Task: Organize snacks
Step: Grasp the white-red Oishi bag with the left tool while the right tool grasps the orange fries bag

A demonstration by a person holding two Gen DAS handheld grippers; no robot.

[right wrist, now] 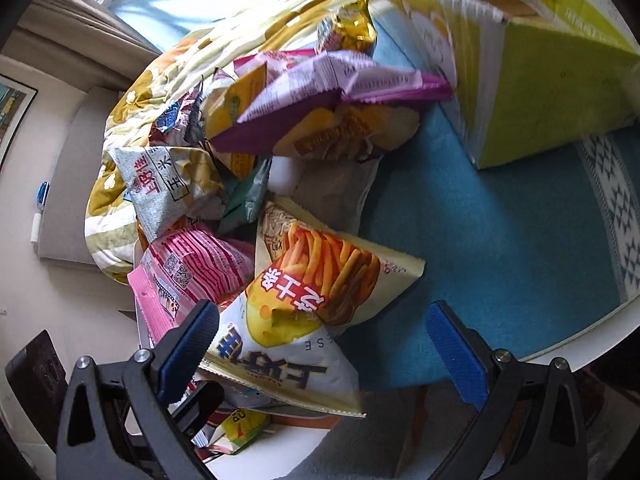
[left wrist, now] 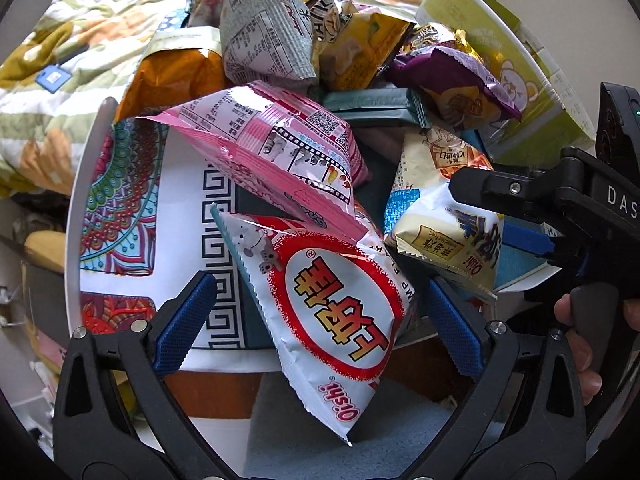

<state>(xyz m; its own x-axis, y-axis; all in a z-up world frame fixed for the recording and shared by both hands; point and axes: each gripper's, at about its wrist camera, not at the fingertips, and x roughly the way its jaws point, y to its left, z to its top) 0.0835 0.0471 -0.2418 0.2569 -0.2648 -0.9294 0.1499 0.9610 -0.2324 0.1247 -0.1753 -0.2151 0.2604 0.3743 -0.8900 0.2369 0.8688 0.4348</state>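
A heap of snack bags lies on a round white table (left wrist: pixel 82 208). My left gripper (left wrist: pixel 322 324) points down at it, open, its blue pads on either side of a white bag with a red ring (left wrist: pixel 340 312), neither pad touching it. Behind that bag lie a pink bag (left wrist: pixel 272 148) and a grey bag (left wrist: pixel 264 36). My right gripper (right wrist: pixel 324 348) is open over a cream fries bag (right wrist: pixel 312 312). The bag sits near its left pad, and the right pad stands far off. In the left wrist view the right gripper's fingers (left wrist: pixel 500 188) reach onto that cream bag (left wrist: pixel 448 232).
A green and white carton (right wrist: pixel 540 92) lies on its side at the back right, mouth toward the heap. A blue patterned cloth (right wrist: pixel 480 240) covers the table's right side. A flowered quilt (left wrist: pixel 60 60) lies behind. A purple bag (right wrist: pixel 320 92) tops the pile. A hand (left wrist: pixel 576 344) holds the right gripper's handle.
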